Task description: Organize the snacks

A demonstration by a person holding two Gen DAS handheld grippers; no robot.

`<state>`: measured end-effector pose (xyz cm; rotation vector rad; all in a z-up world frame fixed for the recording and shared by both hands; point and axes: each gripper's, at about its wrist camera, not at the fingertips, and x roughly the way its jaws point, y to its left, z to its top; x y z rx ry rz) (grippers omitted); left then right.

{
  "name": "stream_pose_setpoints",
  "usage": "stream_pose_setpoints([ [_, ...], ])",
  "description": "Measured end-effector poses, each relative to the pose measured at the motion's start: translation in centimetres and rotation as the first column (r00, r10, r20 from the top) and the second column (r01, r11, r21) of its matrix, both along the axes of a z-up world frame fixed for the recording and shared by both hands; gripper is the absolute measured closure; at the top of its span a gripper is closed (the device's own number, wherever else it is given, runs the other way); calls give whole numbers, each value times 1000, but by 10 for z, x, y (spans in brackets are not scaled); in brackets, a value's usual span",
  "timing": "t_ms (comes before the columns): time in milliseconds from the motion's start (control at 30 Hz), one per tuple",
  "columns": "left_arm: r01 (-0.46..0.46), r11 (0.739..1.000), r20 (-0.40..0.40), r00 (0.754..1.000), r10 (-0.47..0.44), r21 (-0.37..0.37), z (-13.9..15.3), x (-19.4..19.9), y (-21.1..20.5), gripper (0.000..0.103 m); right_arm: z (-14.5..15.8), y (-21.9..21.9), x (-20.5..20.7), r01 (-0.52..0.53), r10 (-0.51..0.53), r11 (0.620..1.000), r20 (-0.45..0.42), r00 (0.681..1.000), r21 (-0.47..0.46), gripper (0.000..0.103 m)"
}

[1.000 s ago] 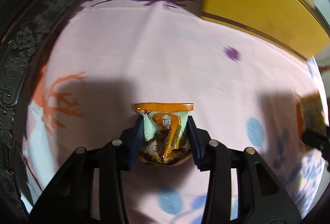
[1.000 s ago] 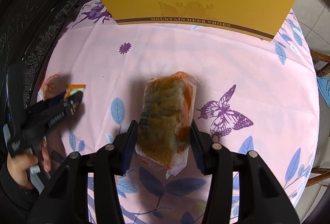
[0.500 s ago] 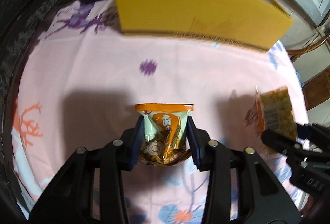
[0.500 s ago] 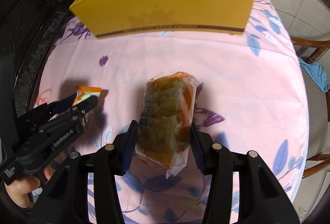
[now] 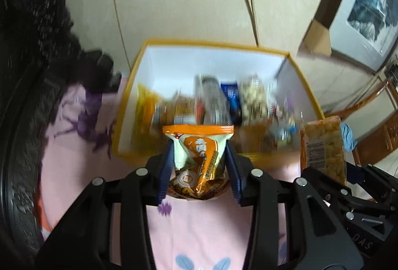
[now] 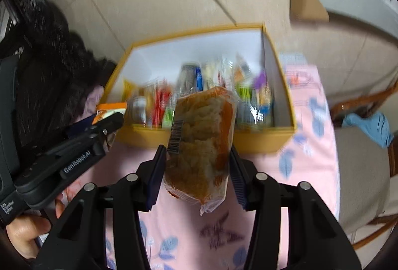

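Observation:
My left gripper (image 5: 199,165) is shut on a small orange-and-green snack packet (image 5: 197,155), held above the near wall of the yellow box (image 5: 129,93). My right gripper (image 6: 197,158) is shut on a clear pack of golden rice crackers (image 6: 201,143), also held just before the yellow box (image 6: 286,132). The box is open at the top and holds several blurred snack packs. The cracker pack (image 5: 323,148) shows at the right of the left wrist view. The left gripper (image 6: 99,125) shows at the left of the right wrist view.
The box stands on a pink tablecloth (image 6: 313,145) with leaf and butterfly prints. A dark carved chair back (image 5: 27,85) rises at the left. A wooden chair with a blue cloth (image 6: 368,123) is at the right. A cardboard box (image 6: 306,3) lies on the tiled floor beyond.
Both grippers have risen and moved forward towards the box with their packs. The box's inside with its snacks has come into view. Both grips are unchanged.

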<state>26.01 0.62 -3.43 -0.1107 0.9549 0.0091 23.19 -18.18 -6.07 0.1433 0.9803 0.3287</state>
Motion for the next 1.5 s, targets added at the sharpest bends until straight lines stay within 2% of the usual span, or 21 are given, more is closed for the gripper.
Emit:
stream_pose_setpoints([
  [333,-10,1000,12,1000,10,7,11,44,6,62,20,11,43,1,-1,1000,43,999,-4,54],
  [433,-13,1000,-20,1000,13,-1,12,55,9,59,23,12,52,14,-14,1000,50,999,-3,53],
  [467,-17,1000,-30,999,16,-4,12,58,11,42,24,12,56,25,-25,1000,56,998,-6,52],
  [500,-25,1000,-33,999,25,-1,13,59,12,22,25,12,58,34,-33,999,59,998,-15,42],
  [533,-60,998,-16,998,60,25,16,59,15,16,25,11,60,54,-52,998,65,997,-24,37],
  [567,-72,997,2,997,72,25,17,58,18,9,27,9,61,66,-65,998,73,995,-21,37],
  [600,-80,997,16,997,79,19,20,57,20,7,28,8,61,65,-64,998,78,995,-13,37],
  [1000,-97,995,-18,995,97,-9,20,56,22,2,32,10,54,48,-46,999,83,995,-13,36],
  [1100,-101,995,-11,995,101,-6,22,53,23,2,34,9,52,60,-58,998,94,994,-17,29],
  [1200,-111,994,3,994,111,-9,25,51,26,2,35,6,51,84,-81,996,94,992,-26,4],
  [1300,-110,994,3,994,110,-12,26,49,27,2,35,5,48,98,-94,995,108,990,-33,1],
  [1500,-113,988,38,993,110,101,32,45,20,2,34,7,46,95,-86,993,128,988,-65,1],
])
